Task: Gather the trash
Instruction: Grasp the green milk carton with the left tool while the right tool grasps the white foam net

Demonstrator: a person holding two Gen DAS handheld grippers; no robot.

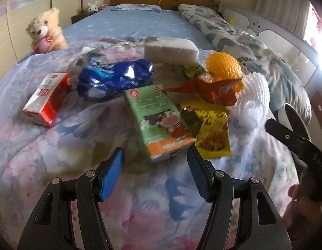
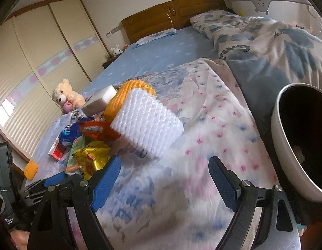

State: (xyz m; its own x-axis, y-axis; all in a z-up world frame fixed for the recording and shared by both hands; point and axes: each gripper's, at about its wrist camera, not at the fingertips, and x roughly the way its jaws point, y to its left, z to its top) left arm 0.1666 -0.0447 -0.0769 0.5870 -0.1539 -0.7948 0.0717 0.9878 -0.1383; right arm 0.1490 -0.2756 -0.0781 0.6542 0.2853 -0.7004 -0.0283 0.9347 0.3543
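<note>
Status: collection has barely begun, as far as the views show; every visible piece of trash lies loose on the floral quilt (image 1: pixel 46 156).

Nearest, the left gripper (image 1: pixel 154 162) has its jaws apart and empty, aimed down at the near end of the green carton (image 1: pixel 158 118), which lies just beyond the fingertips, not yet between them. The right gripper (image 2: pixel 164 171) has its jaws set wide with nothing between the pads; only quilt lies under it.

At the right edge of the right wrist view stands a round bin (image 2: pixel 286 145) with a dark interior. One pale scrap appears to lie inside; the rest of its contents cannot be determined.

Behind the green carton, in order of distance:
- yellow snack packet (image 1: pixel 213 133), touching the carton's right side;
- red carton (image 1: pixel 47 98), apart to the left;
- blue foil bag (image 1: pixel 115 79);
- red wrapper (image 1: pixel 215 89);
- white foam net (image 2: pixel 146 125);
- orange foam net (image 1: pixel 223 66);
- grey-white foam block (image 1: pixel 171 51).

Judgement: nearly all pickups and transfers to the bin remain; the green carton is the likely first item.
</note>
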